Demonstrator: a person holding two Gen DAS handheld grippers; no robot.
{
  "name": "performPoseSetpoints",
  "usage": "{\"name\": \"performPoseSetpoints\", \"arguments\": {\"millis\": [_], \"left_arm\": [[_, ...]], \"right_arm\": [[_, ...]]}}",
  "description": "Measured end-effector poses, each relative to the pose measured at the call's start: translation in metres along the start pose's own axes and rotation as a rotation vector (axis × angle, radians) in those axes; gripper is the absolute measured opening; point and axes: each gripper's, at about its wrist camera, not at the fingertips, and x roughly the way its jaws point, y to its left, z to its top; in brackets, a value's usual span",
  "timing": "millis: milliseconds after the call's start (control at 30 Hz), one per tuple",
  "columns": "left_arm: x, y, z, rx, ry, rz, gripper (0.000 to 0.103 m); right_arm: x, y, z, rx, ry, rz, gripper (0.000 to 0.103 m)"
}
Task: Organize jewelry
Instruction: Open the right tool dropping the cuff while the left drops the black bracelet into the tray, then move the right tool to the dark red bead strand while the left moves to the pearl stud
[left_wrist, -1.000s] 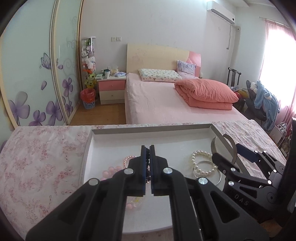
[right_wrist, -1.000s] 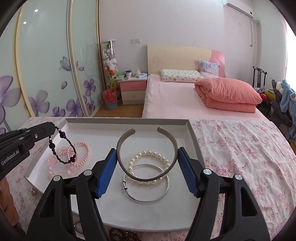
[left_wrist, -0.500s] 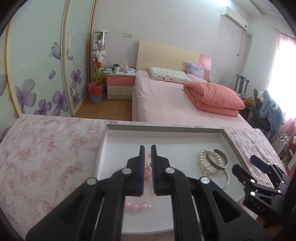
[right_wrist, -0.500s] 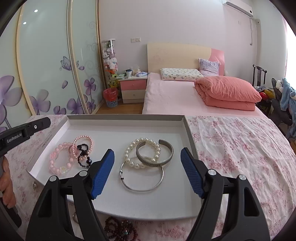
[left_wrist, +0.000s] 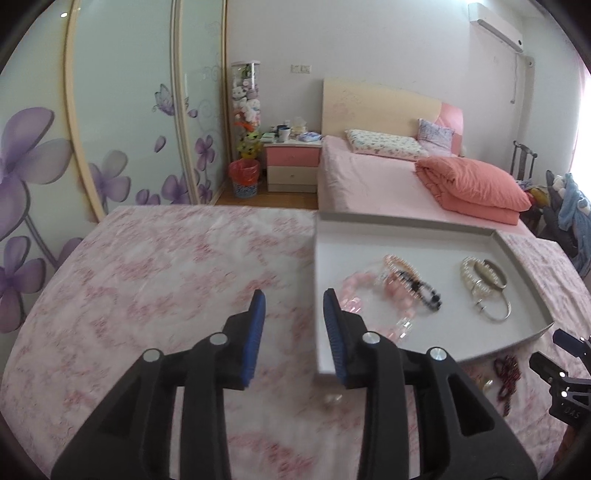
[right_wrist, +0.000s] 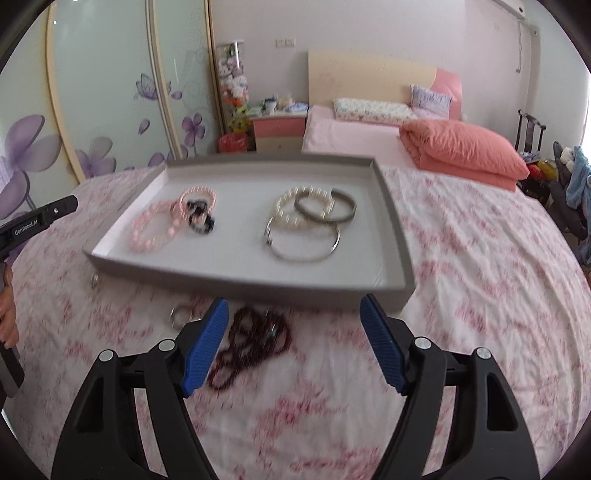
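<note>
We judge the dark red bead strand (right_wrist: 251, 341) light, limp and slippery; we should pinch its bunched middle. The right gripper (right_wrist: 291, 341) stands released above it, and the left gripper (left_wrist: 291, 330), empty, has just been opening.

The left black plastic two-finger gripper (left_wrist: 291, 308) has ribbed blue pads and silver pivot screws. The right black plastic gripper (right_wrist: 293, 317) matches it. White lettering marks each side.

1 tray (right_wrist: 391, 218); 6 bracelets inside; 1 dark-red bead strand (right_wrist: 251, 343), 2 rings outside.
</note>
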Motion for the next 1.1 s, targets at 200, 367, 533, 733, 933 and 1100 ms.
{"name": "performPoseSetpoints", "arguments": {"millis": [200, 367, 533, 733, 933, 1100], "left_arm": [[-0.004, 0.020, -0.024, -0.013, 0.054, 0.021, 0.036], [-0.009, 0.025, -0.036, -0.010, 0.071, 0.030, 0.039], [-0.014, 0.025, -0.041, -0.005, 0.079, 0.026, 0.039], [-0.017, 0.020, -0.047, 0.013, 0.089, 0.013, 0.039], [-0.014, 0.010, -0.059, 0.045, 0.114, -0.003, 0.042], [-0.010, 0.005, -0.067, 0.031, 0.150, -0.016, 0.046]], "right_arm": [[0.011, 0.018, -0.016, -0.021, 0.071, -0.007, 0.068], [0.021, 0.024, -0.018, -0.027, 0.098, -0.039, 0.062], [0.028, 0.028, -0.015, -0.016, 0.100, -0.032, 0.039], [0.016, 0.010, -0.018, 0.086, 0.122, -0.081, 0.014], [-0.003, 0.000, -0.036, 0.152, 0.143, -0.143, 0.014], [-0.007, 0.011, -0.045, 0.099, 0.108, -0.226, 0.014]]}}
